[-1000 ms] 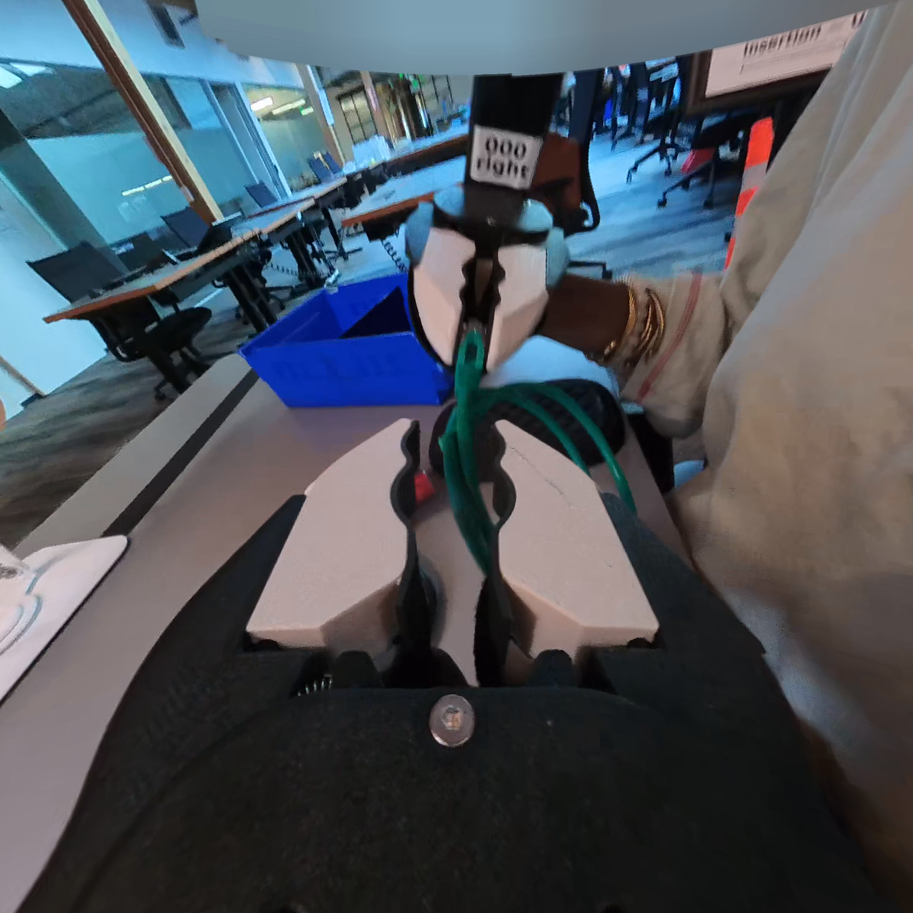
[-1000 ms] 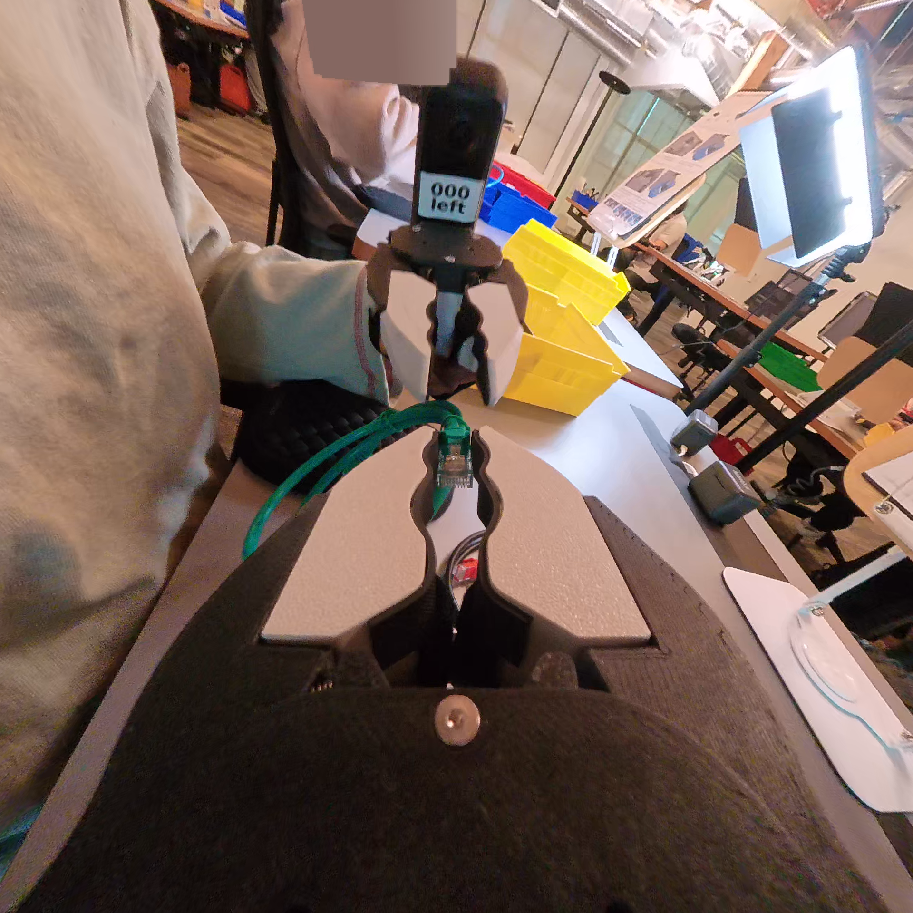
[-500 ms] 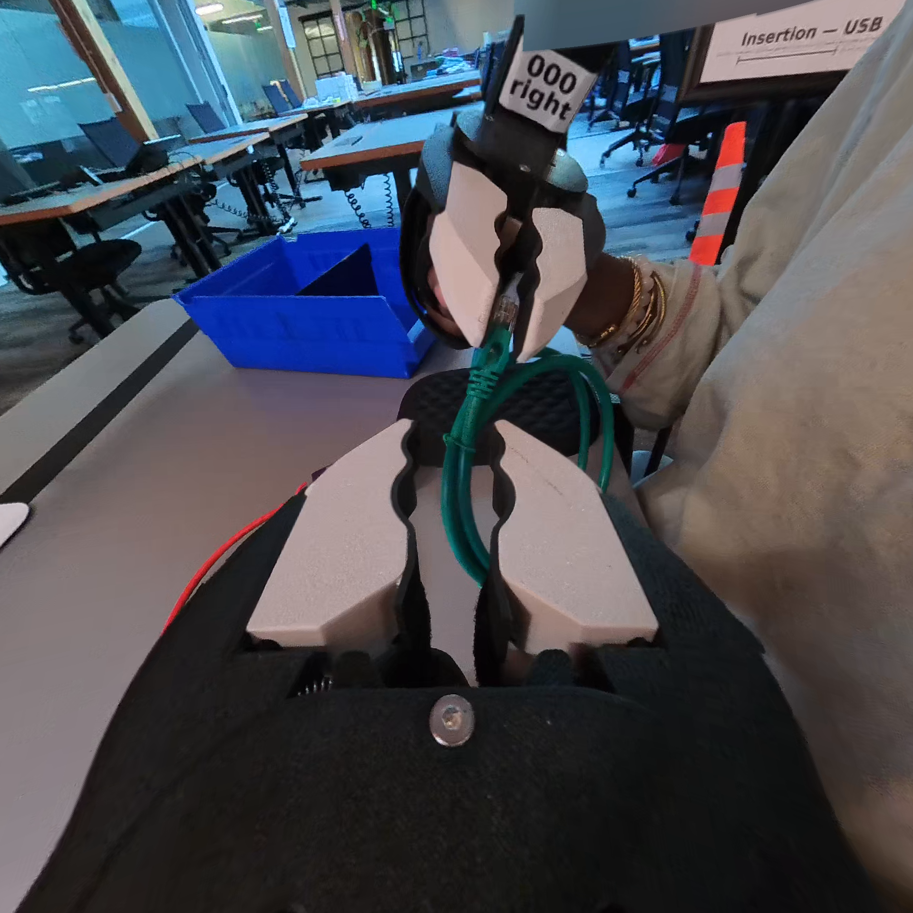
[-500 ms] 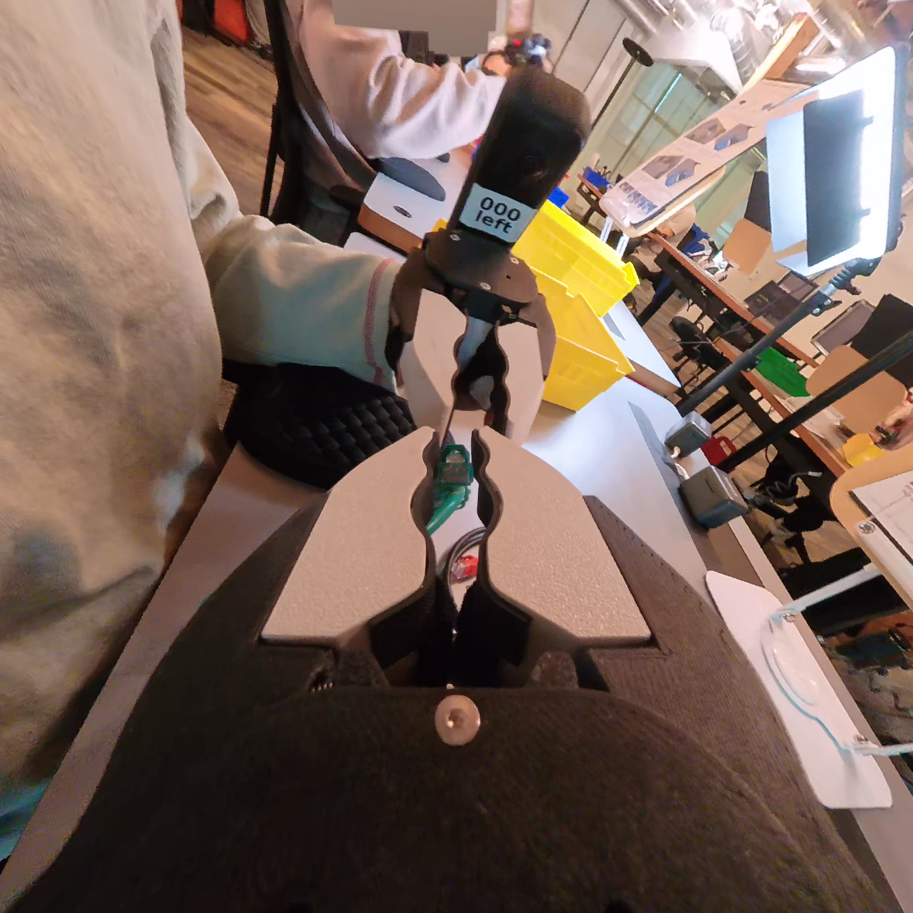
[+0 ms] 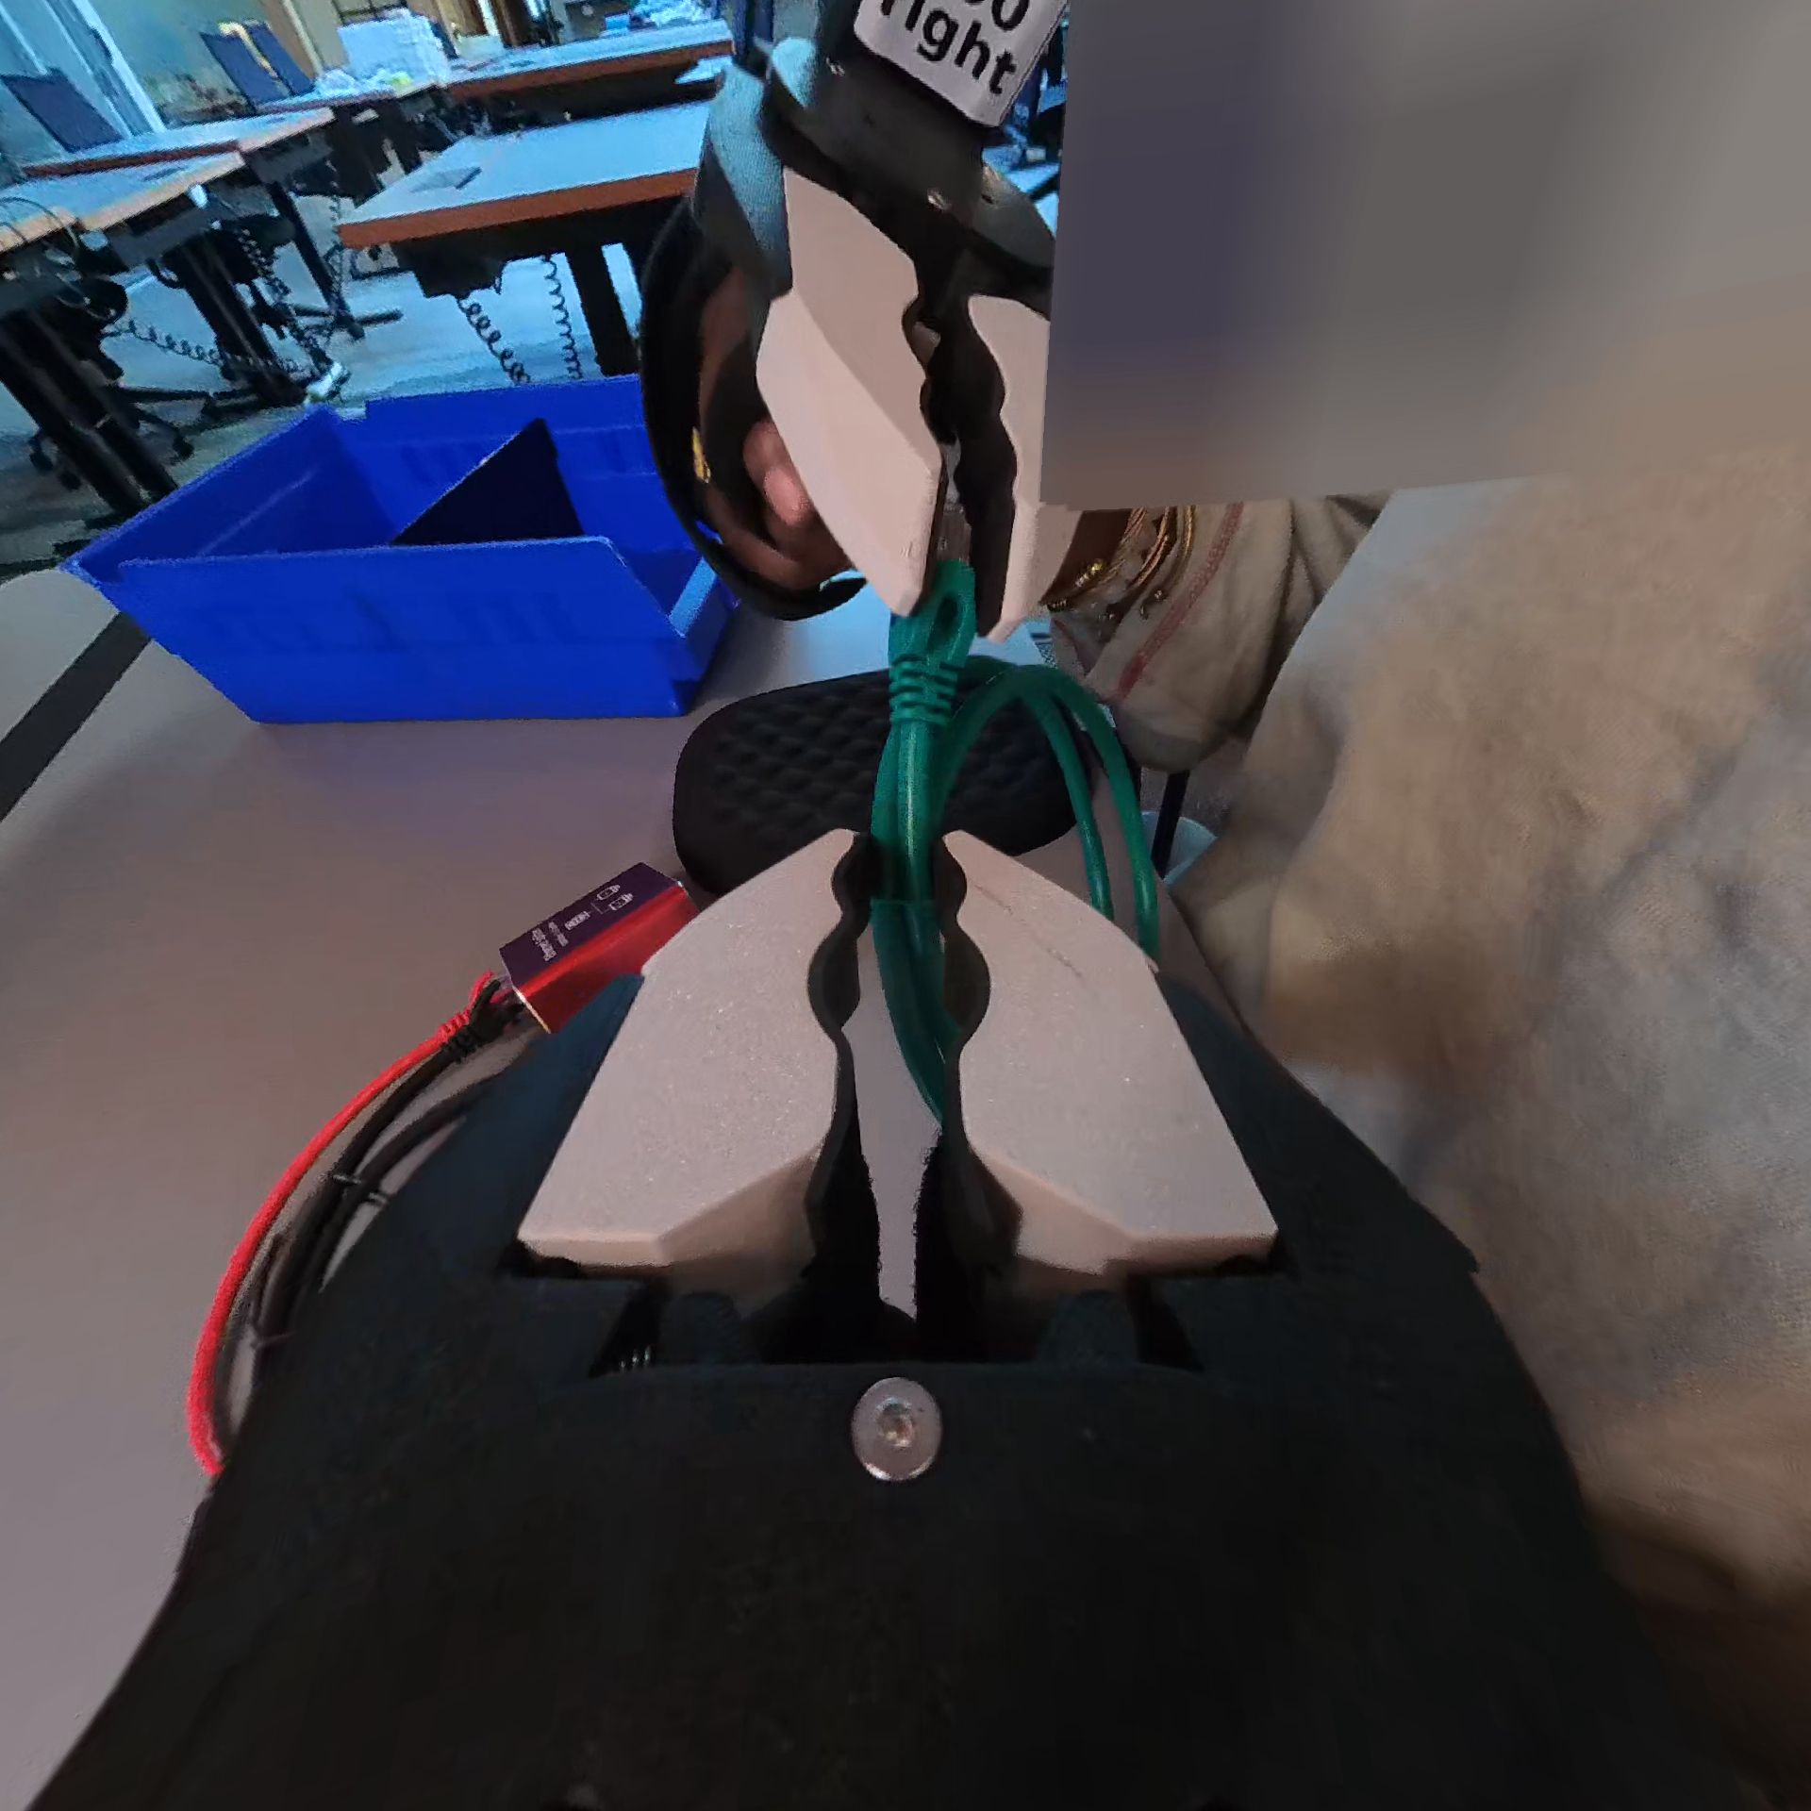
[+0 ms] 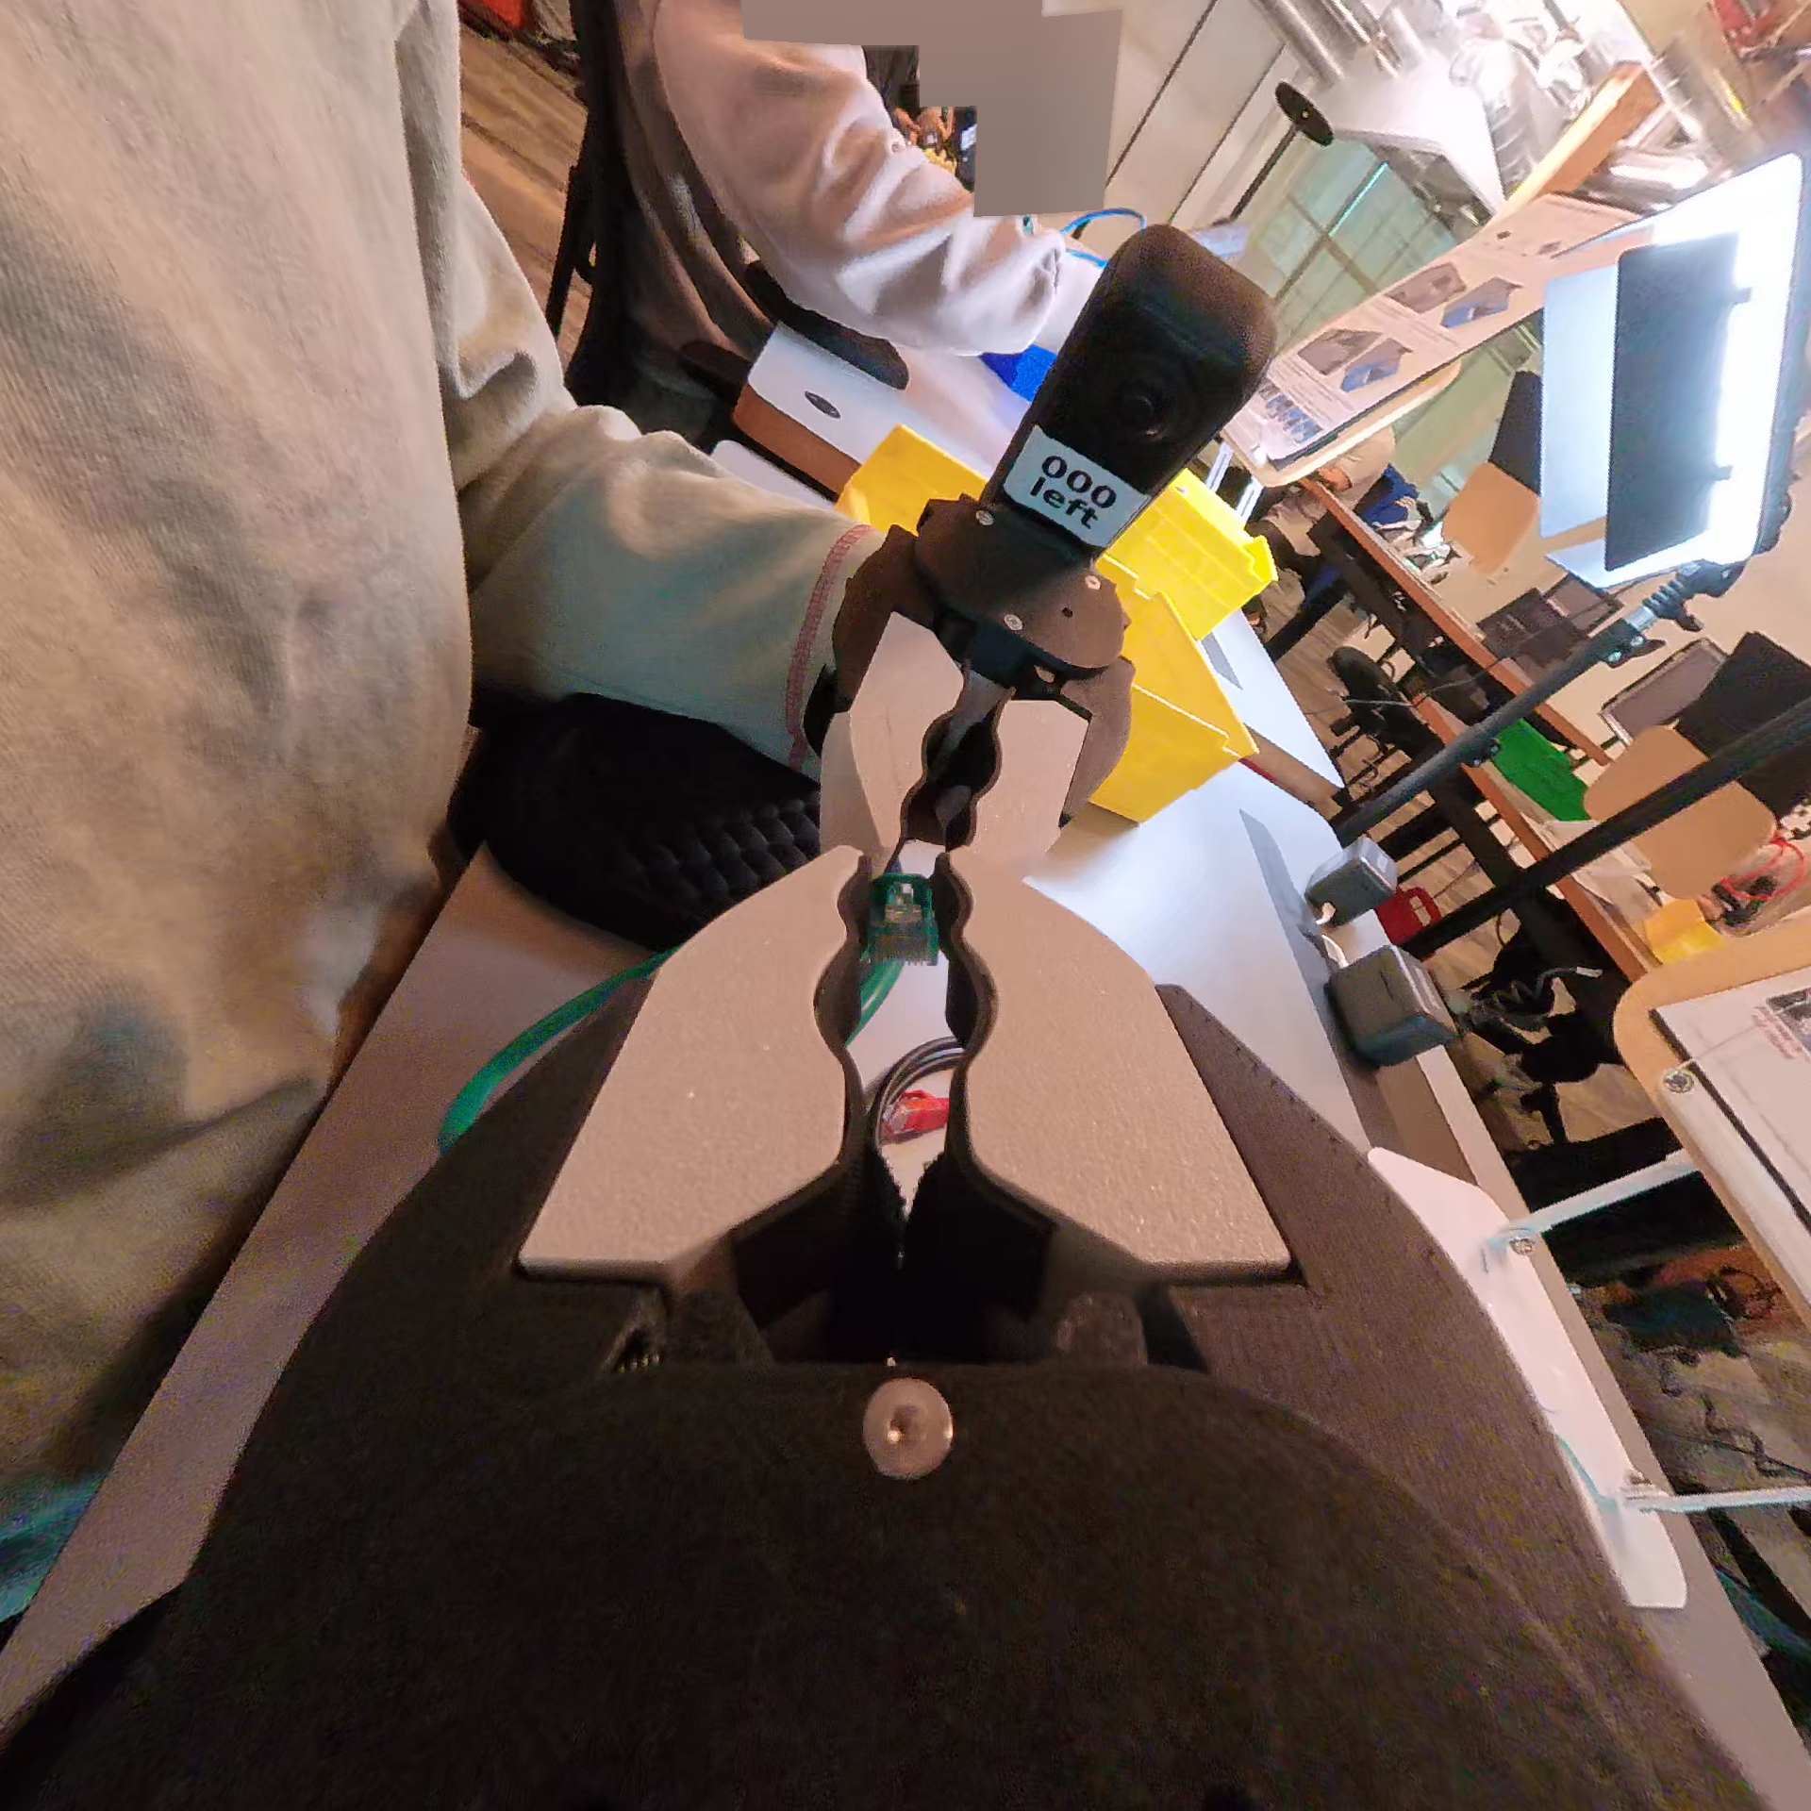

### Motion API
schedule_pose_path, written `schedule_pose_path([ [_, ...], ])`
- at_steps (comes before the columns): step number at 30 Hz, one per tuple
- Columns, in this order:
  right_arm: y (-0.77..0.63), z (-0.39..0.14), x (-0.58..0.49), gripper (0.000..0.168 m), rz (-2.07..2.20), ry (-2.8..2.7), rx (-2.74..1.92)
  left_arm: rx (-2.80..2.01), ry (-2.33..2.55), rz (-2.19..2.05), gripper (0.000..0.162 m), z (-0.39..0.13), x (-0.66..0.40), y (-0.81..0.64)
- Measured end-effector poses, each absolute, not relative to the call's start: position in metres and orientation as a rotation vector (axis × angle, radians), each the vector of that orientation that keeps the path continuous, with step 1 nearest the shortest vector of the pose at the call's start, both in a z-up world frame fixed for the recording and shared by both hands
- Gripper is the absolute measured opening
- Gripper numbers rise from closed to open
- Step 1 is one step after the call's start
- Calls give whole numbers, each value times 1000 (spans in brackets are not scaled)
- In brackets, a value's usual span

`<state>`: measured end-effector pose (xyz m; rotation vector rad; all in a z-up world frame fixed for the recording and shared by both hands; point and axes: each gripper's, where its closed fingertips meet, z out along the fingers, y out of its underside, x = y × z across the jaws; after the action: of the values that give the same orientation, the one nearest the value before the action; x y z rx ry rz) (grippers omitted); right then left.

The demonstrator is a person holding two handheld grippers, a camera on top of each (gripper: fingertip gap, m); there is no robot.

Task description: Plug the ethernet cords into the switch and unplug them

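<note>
My right gripper pinches the green ethernet cord by its plug, while my left gripper grips its coiled loops, both above the table near its edge. The red switch lies left, half hidden behind my finger.

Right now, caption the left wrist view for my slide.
Both grippers share a green ethernet cord: right gripper pinches its plug, left gripper holds the cable.

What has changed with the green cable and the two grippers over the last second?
The right gripper has swung up and closer, lifting the green ethernet cable by its plug. The view has shifted, and a small red switch box with red and black wires now shows on the grey table. Both grippers still pinch the cable, and the blue plastic bin sits as before.
</note>
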<state>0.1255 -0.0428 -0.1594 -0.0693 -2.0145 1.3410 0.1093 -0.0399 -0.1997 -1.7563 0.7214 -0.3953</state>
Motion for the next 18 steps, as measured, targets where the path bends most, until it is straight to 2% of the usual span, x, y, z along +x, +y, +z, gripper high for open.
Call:
schedule_pose_path([
  [11,-33,-168,117,12,1376,-1998,-151,-1842,658,-237,13,-214,94,-40],
  [14,-32,-166,116,12,1498,-1976,-163,-1799,653,-151,31,-203,91,-38],
  [18,-33,-168,113,12,1560,-1958,-181,-1629,619,-156,26,-174,105,-31],
])
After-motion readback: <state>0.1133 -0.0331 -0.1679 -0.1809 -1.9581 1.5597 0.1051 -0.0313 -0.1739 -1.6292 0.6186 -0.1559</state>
